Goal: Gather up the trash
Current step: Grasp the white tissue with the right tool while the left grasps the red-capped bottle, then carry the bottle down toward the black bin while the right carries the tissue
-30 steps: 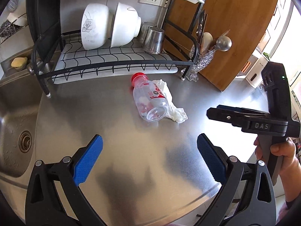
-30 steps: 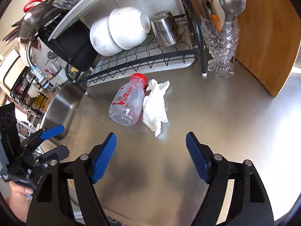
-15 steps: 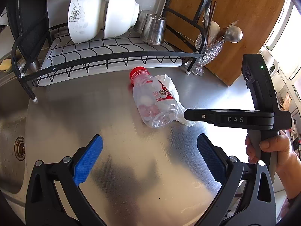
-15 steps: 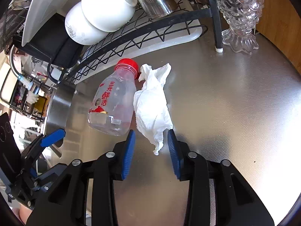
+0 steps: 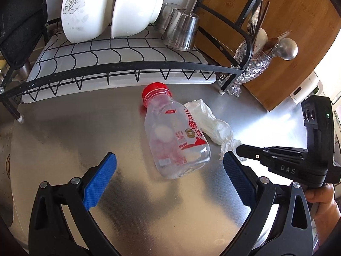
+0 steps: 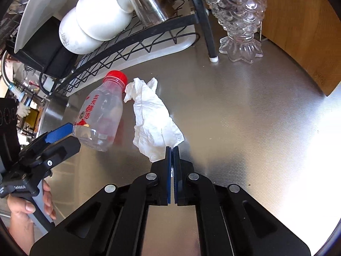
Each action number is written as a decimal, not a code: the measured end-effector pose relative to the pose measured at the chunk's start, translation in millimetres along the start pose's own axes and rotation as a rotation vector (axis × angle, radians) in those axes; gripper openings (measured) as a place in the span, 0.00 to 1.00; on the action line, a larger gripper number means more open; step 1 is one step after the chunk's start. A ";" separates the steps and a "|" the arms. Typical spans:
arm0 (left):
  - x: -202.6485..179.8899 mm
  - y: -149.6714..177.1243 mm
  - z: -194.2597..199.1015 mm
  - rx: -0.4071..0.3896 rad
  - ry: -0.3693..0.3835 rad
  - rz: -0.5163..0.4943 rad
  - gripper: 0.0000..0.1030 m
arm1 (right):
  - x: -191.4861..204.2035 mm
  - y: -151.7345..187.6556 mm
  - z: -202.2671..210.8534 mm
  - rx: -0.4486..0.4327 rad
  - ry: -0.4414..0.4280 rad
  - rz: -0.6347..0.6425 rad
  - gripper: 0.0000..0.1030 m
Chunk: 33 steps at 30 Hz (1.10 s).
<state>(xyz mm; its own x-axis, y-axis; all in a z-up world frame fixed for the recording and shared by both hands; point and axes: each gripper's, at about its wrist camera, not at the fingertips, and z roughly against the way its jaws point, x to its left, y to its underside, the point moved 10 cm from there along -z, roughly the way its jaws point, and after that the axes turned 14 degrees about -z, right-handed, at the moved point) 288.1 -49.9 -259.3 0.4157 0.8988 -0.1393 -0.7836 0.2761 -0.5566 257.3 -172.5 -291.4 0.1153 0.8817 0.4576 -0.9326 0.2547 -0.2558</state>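
A clear plastic bottle [image 5: 174, 138] with a red cap lies on its side on the steel counter; it also shows in the right wrist view [image 6: 100, 119]. A crumpled white tissue [image 6: 153, 123] lies beside it on its right, also seen in the left wrist view [image 5: 213, 125]. My right gripper [image 6: 172, 149] is shut, its tips at the near corner of the tissue and pinching its edge. My left gripper [image 5: 168, 177] is open, its blue pads on either side of the bottle's base, just short of it.
A black wire dish rack [image 5: 119, 64] with two white bowls [image 5: 110, 8] and steel cups [image 5: 181, 32] stands behind. A glass fish-shaped utensil holder [image 6: 238, 17] and a wooden board [image 6: 302, 32] stand at the back right. The sink lies left.
Both grippers moved forward toward the trash. My right gripper went from wide open to shut at the tissue's near corner. The left gripper stayed open and came up to the bottle.
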 end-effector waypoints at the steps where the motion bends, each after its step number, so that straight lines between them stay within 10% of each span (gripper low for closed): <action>1: 0.0 -1.8 -3.1 0.006 -0.001 0.004 0.92 | -3.0 -0.6 1.6 -0.003 0.003 -0.002 0.03; 13: 8.8 2.3 -36.1 0.064 -0.033 0.032 0.91 | -9.0 4.0 12.1 -0.013 -0.005 0.003 0.03; 20: 0.1 0.5 -40.5 0.053 -0.012 0.009 0.60 | -2.9 11.3 8.4 0.000 -0.005 0.023 0.03; 33: -24.3 8.8 -20.1 0.020 -0.068 -0.087 0.57 | 3.5 20.5 26.9 -0.051 -0.016 0.050 0.03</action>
<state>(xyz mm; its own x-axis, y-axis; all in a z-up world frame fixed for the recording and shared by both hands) 280.4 -76.2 -277.2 0.4511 0.8918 -0.0352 -0.7551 0.3604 -0.5477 229.3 -174.8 -272.1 0.0631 0.8875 0.4564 -0.9184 0.2306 -0.3214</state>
